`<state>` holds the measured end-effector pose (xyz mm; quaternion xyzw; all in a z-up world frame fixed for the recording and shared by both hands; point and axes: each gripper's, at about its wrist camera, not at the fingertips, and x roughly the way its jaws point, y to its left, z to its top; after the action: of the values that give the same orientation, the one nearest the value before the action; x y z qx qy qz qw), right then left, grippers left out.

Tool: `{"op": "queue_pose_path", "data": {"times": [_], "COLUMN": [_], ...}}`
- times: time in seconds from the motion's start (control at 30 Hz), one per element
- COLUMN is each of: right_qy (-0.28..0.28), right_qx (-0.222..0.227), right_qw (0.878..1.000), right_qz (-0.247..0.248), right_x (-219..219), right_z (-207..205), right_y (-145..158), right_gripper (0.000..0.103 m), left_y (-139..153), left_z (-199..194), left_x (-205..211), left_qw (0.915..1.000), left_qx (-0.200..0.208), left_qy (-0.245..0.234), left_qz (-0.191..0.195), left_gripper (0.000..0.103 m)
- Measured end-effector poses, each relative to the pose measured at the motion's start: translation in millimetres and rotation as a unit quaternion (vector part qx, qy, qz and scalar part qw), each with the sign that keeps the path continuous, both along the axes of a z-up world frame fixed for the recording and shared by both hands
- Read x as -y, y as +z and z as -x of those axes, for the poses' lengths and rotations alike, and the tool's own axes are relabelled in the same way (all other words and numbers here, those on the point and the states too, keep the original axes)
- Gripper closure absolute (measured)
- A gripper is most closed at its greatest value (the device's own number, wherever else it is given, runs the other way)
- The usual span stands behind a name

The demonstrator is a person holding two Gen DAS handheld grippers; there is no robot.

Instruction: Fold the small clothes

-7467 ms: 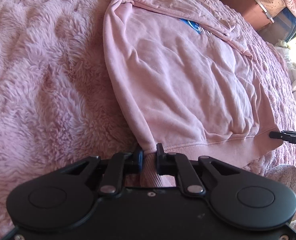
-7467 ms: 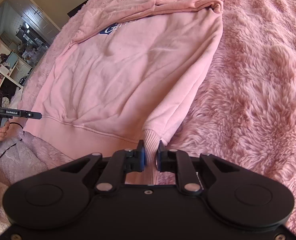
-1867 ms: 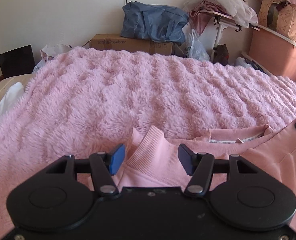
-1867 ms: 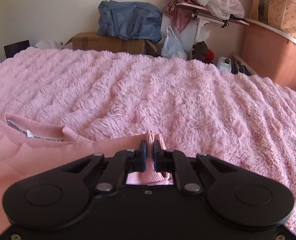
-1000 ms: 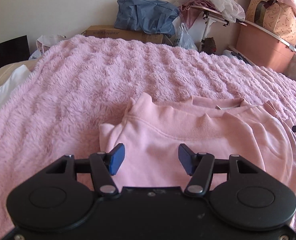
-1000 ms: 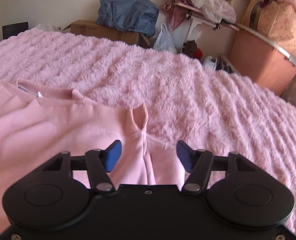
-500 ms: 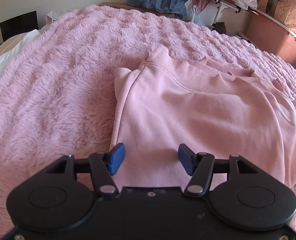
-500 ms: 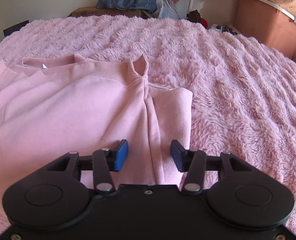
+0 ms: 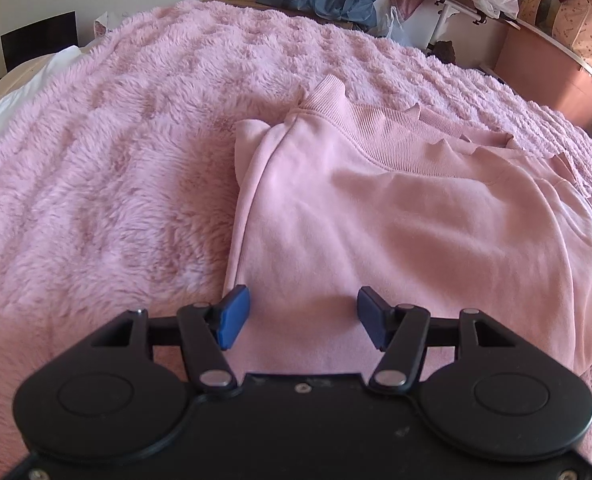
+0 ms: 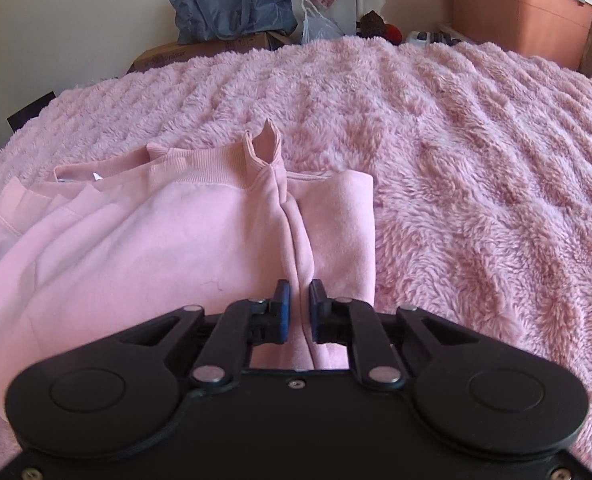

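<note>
1. So – pink sweatshirt (image 9: pixel 395 216) lies folded on the fluffy pink blanket (image 9: pixel 108 168), ribbed hem at the far edge.
2. Left gripper (image 9: pixel 301 316): jaws wide apart over the near left part of the fold, nothing between the pads.
3. Right gripper (image 10: pixel 299 306): jaws nearly together, pinching a raised ridge of sweatshirt fabric near its right edge.
4. Beyond the bed – blue bag (image 10: pixel 232 4), cardboard box (image 10: pixel 164 56), pink storage bin (image 10: pixel 523 12); all well apart from the garment.
</note>
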<state>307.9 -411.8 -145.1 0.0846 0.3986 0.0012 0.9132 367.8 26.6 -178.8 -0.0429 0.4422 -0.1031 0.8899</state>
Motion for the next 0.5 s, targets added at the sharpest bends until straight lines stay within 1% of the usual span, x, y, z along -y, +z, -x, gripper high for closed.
{"op": "queue_pose_path", "data": {"times": [0.07, 0.17, 0.2, 0.23, 0.27, 0.3, 0.33, 0.37, 0.4, 0.43, 0.5], "right_qy": [-0.001, 0.005, 0.005, 0.004, 0.003, 0.005, 0.013, 0.026, 0.046, 0.069, 0.131], "right_qx": [-0.007, -0.006, -0.006, -0.009, -0.005, 0.010, 0.029, 0.048, 0.064, 0.079, 0.102], "right_qw": [1.000, 0.999, 0.999, 0.997, 0.995, 0.990, 0.983, 0.975, 0.968, 0.964, 0.956], "right_qz": [0.001, 0.034, 0.051, 0.073, 0.101, 0.142, 0.181, 0.215, 0.238, 0.245, 0.242], "right_x": [-1.4, -12.9, -18.0, -24.4, -32.3, -43.1, -55.0, -67.6, -81.6, -95.0, -127.8], "right_z": [-1.3, -2.4, -1.6, -0.4, 2.1, 7.9, 14.6, 21.8, 29.2, 36.6, 51.2], "right_y": [-8.1, -10.7, -7.8, -3.1, 2.8, 11.1, 19.4, 28.1, 37.3, 46.1, 61.0], "right_gripper": [0.094, 0.093, 0.087, 0.073, 0.062, 0.039, 0.026, 0.025, 0.025, 0.025, 0.025], "left_y": [-6.8, -5.0, -2.2, 1.5, 5.8, 11.9, 17.8, 24.3, 30.7, 36.5, 47.7], "left_z": [-1.6, -4.1, -4.1, -3.6, -2.6, -1.6, -1.2, -1.0, -1.1, -2.2, -8.5], "left_x": [0.2, 1.2, 1.1, 0.5, -0.7, -2.8, -5.8, -9.5, -13.1, -17.1, -25.6], "left_qw": [1.0000, 0.9999, 0.9999, 1.0000, 1.0000, 1.0000, 0.9999, 0.9997, 0.9996, 0.9994, 0.9993], "left_qx": [-0.004, -0.009, -0.009, -0.007, -0.004, 0.000, 0.004, 0.008, 0.013, 0.019, 0.026], "left_qy": [0.003, 0.008, 0.006, 0.003, 0.000, -0.003, -0.007, -0.011, -0.013, -0.014, -0.014], "left_qz": [0.002, 0.005, 0.004, 0.005, 0.006, 0.009, 0.014, 0.019, 0.023, 0.024, 0.023], "left_gripper": [0.039, 0.039, 0.039, 0.039, 0.039, 0.039, 0.039, 0.039, 0.039, 0.039, 0.039]}}
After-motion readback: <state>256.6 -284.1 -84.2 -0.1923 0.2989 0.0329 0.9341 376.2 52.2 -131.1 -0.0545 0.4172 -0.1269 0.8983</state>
